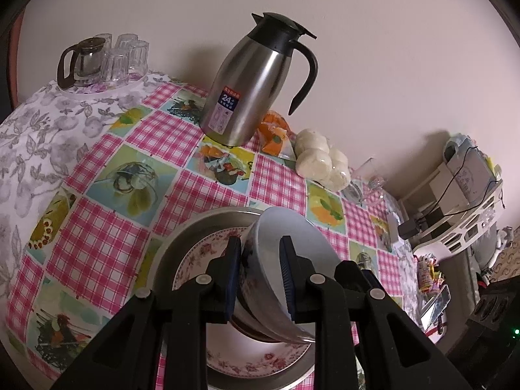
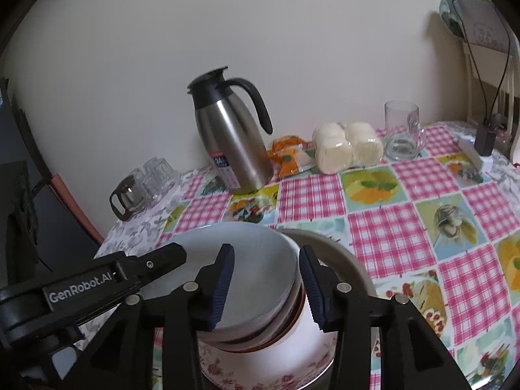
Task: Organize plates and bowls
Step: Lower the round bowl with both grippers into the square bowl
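A white bowl [image 1: 292, 237] with a blue pattern on its outside leans tilted on a short stack of bowls [image 2: 260, 334]. The stack stands on a floral plate [image 1: 260, 357], which lies in a round metal pan [image 1: 182, 237]. My left gripper [image 1: 260, 276] is shut on the white bowl's wall, one pad outside and one inside. In the right wrist view my right gripper [image 2: 268, 281] straddles the far rim of the same bowl [image 2: 243, 260]. Its jaws stand apart and the pads do not press on the rim.
On the pink checked tablecloth [image 2: 390, 237] by the wall stand a steel thermos jug [image 1: 250, 81], an orange packet [image 2: 289, 156], a bag of white buns [image 2: 344, 146] and a glass mug [image 2: 403, 133]. A glass teapot with tumblers [image 1: 97, 61] occupies the far left corner. A cluttered shelf [image 1: 464, 201] stands beside the table.
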`<state>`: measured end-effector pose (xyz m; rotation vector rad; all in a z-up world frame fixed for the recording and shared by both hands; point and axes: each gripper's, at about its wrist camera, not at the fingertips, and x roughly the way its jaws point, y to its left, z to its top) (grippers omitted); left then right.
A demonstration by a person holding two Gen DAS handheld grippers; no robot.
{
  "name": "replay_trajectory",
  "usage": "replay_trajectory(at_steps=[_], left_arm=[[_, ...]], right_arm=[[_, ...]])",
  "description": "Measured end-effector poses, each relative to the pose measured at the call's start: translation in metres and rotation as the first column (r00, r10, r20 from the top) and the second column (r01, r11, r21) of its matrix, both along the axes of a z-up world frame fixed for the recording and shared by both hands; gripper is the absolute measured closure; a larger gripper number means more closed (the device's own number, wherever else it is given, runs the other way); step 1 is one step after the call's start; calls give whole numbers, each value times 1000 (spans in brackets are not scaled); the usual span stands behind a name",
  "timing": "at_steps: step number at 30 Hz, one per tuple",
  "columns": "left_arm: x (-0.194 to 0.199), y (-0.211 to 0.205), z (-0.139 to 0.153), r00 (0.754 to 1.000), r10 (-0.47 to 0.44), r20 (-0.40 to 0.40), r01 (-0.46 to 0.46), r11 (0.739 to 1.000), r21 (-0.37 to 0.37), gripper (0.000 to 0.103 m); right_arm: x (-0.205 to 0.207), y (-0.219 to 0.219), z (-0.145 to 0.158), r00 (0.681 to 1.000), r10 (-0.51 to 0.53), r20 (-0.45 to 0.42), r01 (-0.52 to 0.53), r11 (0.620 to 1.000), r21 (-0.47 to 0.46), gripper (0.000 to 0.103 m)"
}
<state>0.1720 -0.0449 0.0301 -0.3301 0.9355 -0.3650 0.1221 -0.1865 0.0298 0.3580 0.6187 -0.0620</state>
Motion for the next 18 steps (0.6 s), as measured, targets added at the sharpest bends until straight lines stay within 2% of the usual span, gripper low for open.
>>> replay_trajectory(at_steps=[3, 6, 7, 8, 15, 18], left_arm=[[-1, -1, 1, 1000, 2, 4, -2, 1000, 18, 79], [-1, -1, 1, 1000, 19, 7, -20, 999, 48, 70], [-1, -2, 1, 1000, 24, 12, -24, 997, 69, 63], [-1, -3, 1, 999, 28, 17, -29, 995, 96, 61], [3, 2, -13, 999, 51, -14, -48, 990, 131, 60], [4, 3, -17, 998, 51, -27, -48, 992, 121, 59]], right_arm=[[-1, -2, 1, 1000, -5, -1, 5, 1000, -5, 55], [1, -5, -3, 1000, -13, -28, 13, 1000, 2, 50], [2, -6, -4, 999, -20, -39, 20, 1000, -2, 49], [3, -7, -6, 998, -28, -53, 28, 1000, -13, 47], [4, -13, -13, 995, -37, -88, 35, 999, -19, 47], [5, -13, -15, 995, -35, -92, 34, 999, -16, 46]])
